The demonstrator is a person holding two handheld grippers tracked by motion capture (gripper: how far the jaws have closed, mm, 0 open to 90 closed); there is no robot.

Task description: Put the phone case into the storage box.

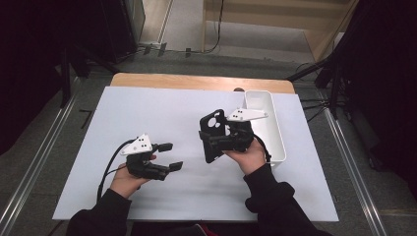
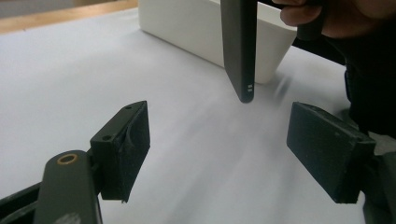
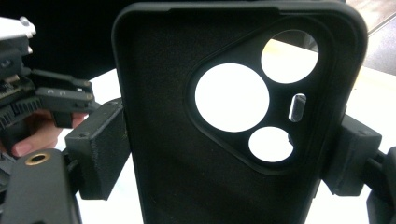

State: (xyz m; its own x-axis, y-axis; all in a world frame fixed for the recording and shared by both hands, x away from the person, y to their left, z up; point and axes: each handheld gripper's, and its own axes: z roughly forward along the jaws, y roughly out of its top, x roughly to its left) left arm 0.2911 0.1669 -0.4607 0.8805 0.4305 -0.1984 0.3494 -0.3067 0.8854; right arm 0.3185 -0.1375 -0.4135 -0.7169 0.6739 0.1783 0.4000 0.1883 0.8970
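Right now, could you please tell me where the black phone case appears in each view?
High view: black phone case right of centre, in the right gripper.
Left gripper view: top centre, edge-on.
Right gripper view: centre, between the jaws.
Shared landmark: white bin.

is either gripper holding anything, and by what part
The right gripper holds a black phone case upright, clamped across its two long side edges, below the camera cutouts. The left gripper is open and holds nothing.

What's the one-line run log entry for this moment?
right gripper: shut on black phone case, held upright above table | left gripper: open, empty | white bin: right of case
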